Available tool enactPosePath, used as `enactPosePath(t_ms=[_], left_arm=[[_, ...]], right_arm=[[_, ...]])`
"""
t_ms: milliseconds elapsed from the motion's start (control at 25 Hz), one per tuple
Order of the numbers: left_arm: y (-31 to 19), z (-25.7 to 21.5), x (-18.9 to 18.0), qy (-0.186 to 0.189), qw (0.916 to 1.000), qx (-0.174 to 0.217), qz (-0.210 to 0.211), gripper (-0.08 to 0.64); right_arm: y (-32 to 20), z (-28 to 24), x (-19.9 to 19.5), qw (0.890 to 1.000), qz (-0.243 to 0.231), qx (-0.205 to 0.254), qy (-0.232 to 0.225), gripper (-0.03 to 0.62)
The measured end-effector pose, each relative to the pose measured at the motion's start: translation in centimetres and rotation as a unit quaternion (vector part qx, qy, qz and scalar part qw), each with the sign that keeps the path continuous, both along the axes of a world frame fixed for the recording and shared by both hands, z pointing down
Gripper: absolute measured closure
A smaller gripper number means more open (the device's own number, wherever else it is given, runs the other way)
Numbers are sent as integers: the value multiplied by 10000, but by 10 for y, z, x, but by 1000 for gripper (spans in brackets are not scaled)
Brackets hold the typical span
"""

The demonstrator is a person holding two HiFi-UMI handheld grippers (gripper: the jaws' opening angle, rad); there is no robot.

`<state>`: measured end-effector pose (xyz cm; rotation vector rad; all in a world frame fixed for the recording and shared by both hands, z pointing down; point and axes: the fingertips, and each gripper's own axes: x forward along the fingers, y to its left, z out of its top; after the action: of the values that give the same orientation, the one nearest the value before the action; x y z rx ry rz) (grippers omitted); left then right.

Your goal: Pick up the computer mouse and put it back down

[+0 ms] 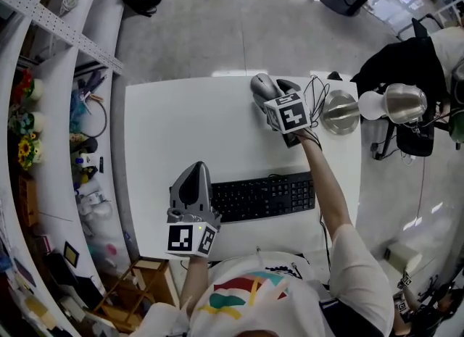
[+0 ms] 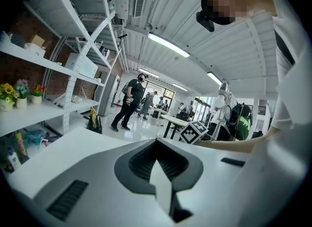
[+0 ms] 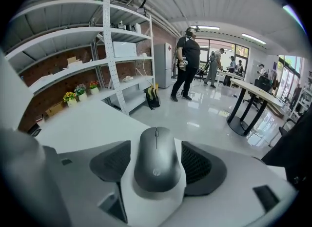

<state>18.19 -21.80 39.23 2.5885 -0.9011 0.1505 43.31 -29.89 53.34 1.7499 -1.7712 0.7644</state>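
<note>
The grey computer mouse [image 3: 157,160] lies lengthwise between the two dark pads of my right gripper [image 3: 157,145], which is shut on its sides. In the head view that right gripper [image 1: 265,90] reaches to the far edge of the white table [image 1: 181,125], with the mouse [image 1: 259,82] at its tip. Whether the mouse is off the table I cannot tell. My left gripper [image 1: 195,172] stands shut and holds nothing, at the left end of the black keyboard [image 1: 264,196]. In its own view the left gripper [image 2: 158,170] shows only a thin wedge of table between its jaws.
A metal bowl [image 1: 341,111] and thin cables [image 1: 315,96] sit just right of the mouse. A lamp head [image 1: 402,103] and a dark jacket on a chair [image 1: 406,67] stand past the table's right edge. Shelves [image 1: 43,147] run along the left. People [image 3: 187,65] stand far off.
</note>
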Motion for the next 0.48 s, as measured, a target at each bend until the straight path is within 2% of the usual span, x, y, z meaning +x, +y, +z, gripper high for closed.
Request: enactPosePath(t_ms=[200, 480], left_arm=[[-5, 11, 7, 10, 10000, -84, 52, 515], [-4, 19, 15, 18, 9998, -129, 125, 517]], right_arm=[[-3, 21, 2, 9998, 28, -186, -46, 285], [-4, 25, 7, 9992, 64, -368, -114, 287]])
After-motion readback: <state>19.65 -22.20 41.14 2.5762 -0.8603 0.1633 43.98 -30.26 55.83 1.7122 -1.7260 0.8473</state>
